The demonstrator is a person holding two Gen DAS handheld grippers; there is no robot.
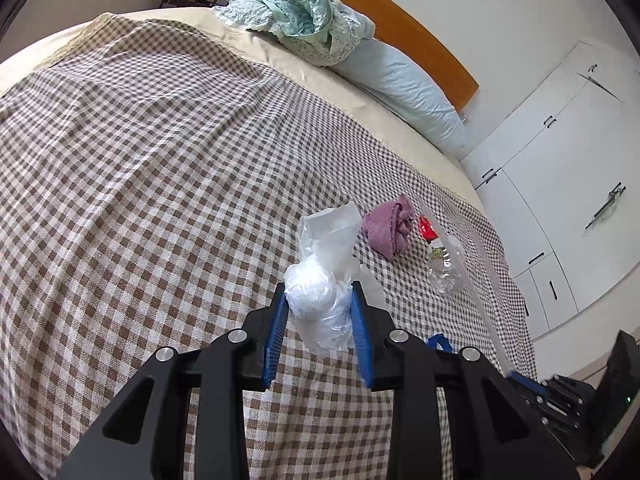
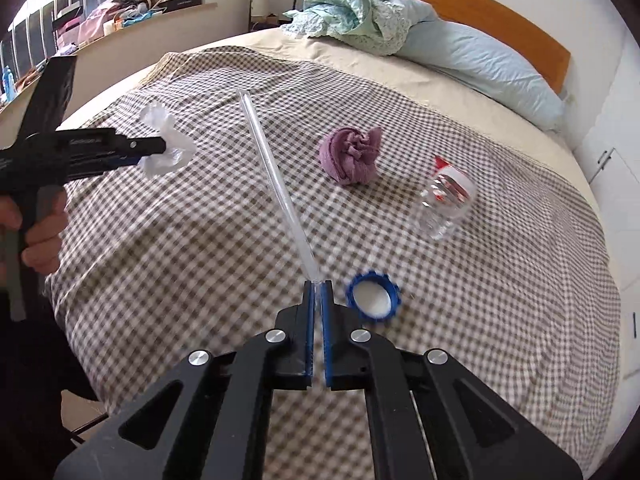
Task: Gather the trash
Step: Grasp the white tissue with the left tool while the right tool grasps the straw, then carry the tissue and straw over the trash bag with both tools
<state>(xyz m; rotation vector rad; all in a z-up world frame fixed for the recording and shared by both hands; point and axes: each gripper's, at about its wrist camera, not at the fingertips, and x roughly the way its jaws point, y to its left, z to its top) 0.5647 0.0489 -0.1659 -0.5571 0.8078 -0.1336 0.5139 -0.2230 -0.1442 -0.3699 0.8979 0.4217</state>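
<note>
My left gripper [image 1: 319, 292] is shut on a crumpled clear plastic bag [image 1: 324, 264] and holds it above the checked bedspread; in the right wrist view the left gripper [image 2: 154, 152] shows at the left with the bag [image 2: 166, 144]. My right gripper [image 2: 319, 284] is shut on the end of a long clear plastic tube [image 2: 272, 172] that slants up and away; the tube also shows in the left wrist view [image 1: 460, 264]. A crushed clear bottle with a red label [image 2: 446, 196] [image 1: 442, 256] lies on the bed. A blue cap [image 2: 373, 296] lies just right of my right gripper.
A purple balled cloth [image 2: 351, 156] [image 1: 388, 226] sits mid-bed. The checked bedspread [image 1: 140, 160] covers the bed, with a green lacy blanket [image 2: 352, 16] and blue pillow [image 2: 480, 60] at the wooden headboard. White wardrobes [image 1: 560, 180] stand to the right.
</note>
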